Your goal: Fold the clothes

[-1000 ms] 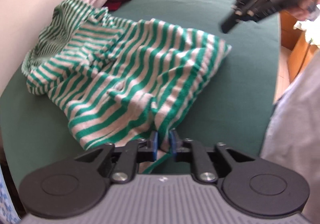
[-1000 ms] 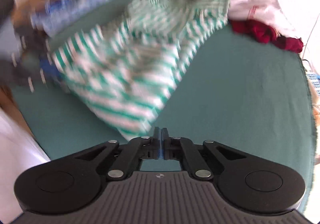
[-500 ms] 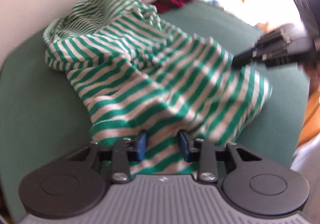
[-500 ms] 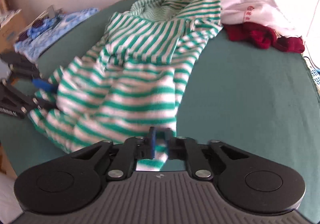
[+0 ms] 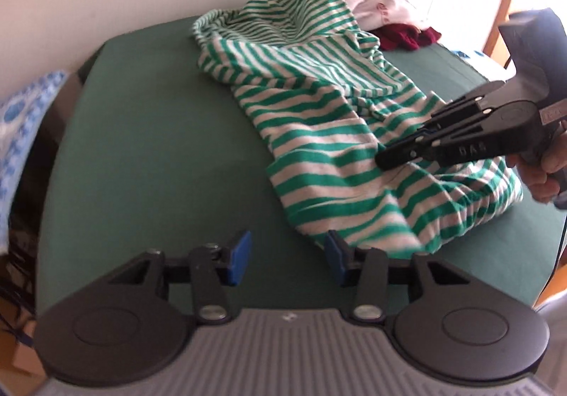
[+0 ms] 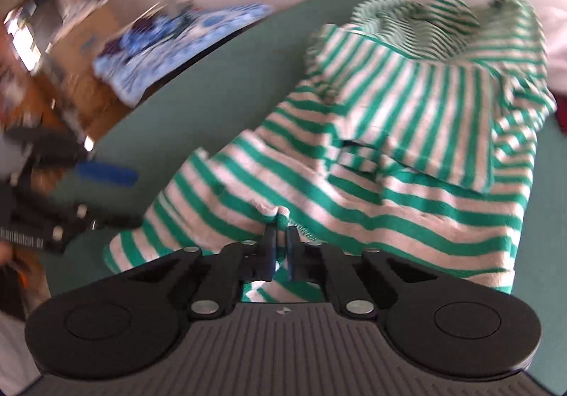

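One green-and-white striped garment (image 5: 340, 119) lies crumpled on the green-covered table (image 5: 159, 155), spread from the far wall edge toward the near right corner; behind it, 2 more clothes: one white piece (image 5: 379, 3) and one dark red piece (image 5: 407, 36), touching each other at the far end; one blue-patterned cloth (image 6: 177, 38) sits off the table's left side. 2 grippers in view; left gripper (image 5: 288, 258) has its blue pads apart w/ jaws opening, nothing btwn them, bare table cloth under the gap, the garment's near hem just beside the right pad; right gripper (image 6: 280, 249) is pinched narrow on a fold of the striped fabric near its near edge, cloth bunched up btwn the pads; a hand (image 5: 545, 165) shows at the right gripper's handle. Vs. a second ago: the left gripper then clamped the garment's hem, now it has let go and slid off to the left; the right gripper, then up in the air clear of the fabric, has come down onto it and grabbed; the garment looks pulled a bit flatter, tho the right-wrist view is blurred, so not certain.
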Demonstrator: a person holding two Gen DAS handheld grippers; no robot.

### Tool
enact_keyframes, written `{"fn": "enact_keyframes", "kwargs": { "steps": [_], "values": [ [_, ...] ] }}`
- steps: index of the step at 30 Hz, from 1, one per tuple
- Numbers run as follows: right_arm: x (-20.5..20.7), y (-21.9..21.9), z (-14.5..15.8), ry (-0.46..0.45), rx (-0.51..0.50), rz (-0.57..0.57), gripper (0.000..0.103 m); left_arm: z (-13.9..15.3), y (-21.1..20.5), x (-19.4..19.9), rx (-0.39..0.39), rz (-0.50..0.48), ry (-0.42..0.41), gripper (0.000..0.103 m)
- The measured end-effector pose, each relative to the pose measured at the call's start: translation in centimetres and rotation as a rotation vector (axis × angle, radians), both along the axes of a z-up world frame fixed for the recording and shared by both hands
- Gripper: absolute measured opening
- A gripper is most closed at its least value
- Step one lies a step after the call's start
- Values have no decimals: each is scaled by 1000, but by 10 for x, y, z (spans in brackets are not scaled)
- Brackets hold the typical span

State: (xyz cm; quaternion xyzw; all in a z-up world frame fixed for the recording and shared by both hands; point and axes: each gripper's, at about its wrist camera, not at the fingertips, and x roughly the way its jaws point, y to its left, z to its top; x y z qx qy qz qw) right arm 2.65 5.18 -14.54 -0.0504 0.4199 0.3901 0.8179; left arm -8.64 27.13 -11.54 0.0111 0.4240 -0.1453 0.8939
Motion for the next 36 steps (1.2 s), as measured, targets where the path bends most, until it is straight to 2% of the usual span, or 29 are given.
{"fn": "enact_keyframes", "kwargs": {
  "steps": [2,3,5,6,8,9,11,12,15,16,17,18,19,21,24,26,28,29,30,31,32,33,36],
  "values": [
    [-10,7,0,-41,-34,11,3,-4,-1,0,-37,-12,5,46],
    [-15,10,1,-66,-56,19,4,-5,-2,0,-56,-21,8,41],
    [-15,10,8,-54,-76,-31,14,-8,-4,-2,-78,-44,8,39],
    [-15,9,15,-46,-50,-54,18,-8,-5,-3,-75,-61,4,38],
    [-16,6,30,-39,44,-84,19,-9,-6,-5,-70,-95,-5,37],
    [-17,11,37,-42,70,-68,22,-8,-3,-6,-77,-104,-5,37],
    [-17,37,42,-65,68,8,35,-4,3,-8,-91,-112,-7,42],
    [-18,50,44,-77,64,46,38,-2,5,-9,-86,-112,-17,48],
    [-14,94,34,-58,-16,211,36,1,6,-12,-68,-116,-42,52],
    [-14,106,27,-68,-61,245,32,1,5,-12,-74,-114,-44,52],
    [-12,112,21,-78,-96,249,15,2,4,-12,-80,-113,-46,55],
    [-9,116,17,-84,-124,240,4,2,4,-13,-86,-112,-48,61],
    [-5,113,17,-88,-122,215,2,2,3,-13,-92,-110,-50,64],
    [10,101,21,-69,-76,125,2,0,-1,-14,-101,-110,-46,70],
    [22,82,25,-39,-31,-9,2,-4,-9,-15,-115,-112,-39,72],
    [21,74,23,-12,0,-48,4,-5,-14,-14,-113,-123,-41,72],
    [18,66,20,18,31,-75,7,-8,-21,-12,-90,-137,-42,71],
    [17,63,18,33,47,-88,13,-9,-24,-12,-79,-145,-43,66],
    [15,59,17,48,63,-102,19,-10,-24,-12,-76,-160,-34,52],
    [14,53,19,56,102,-119,33,-12,-24,-14,-77,-180,-22,44],
    [12,46,24,43,133,-136,42,-13,-24,-15,-77,-199,-9,35],
    [9,40,30,17,148,-151,42,-14,-23,-17,-82,-212,0,27],
    [3,27,37,-12,160,-164,39,-15,-21,-24,-73,-221,-1,23]
  ]
}}
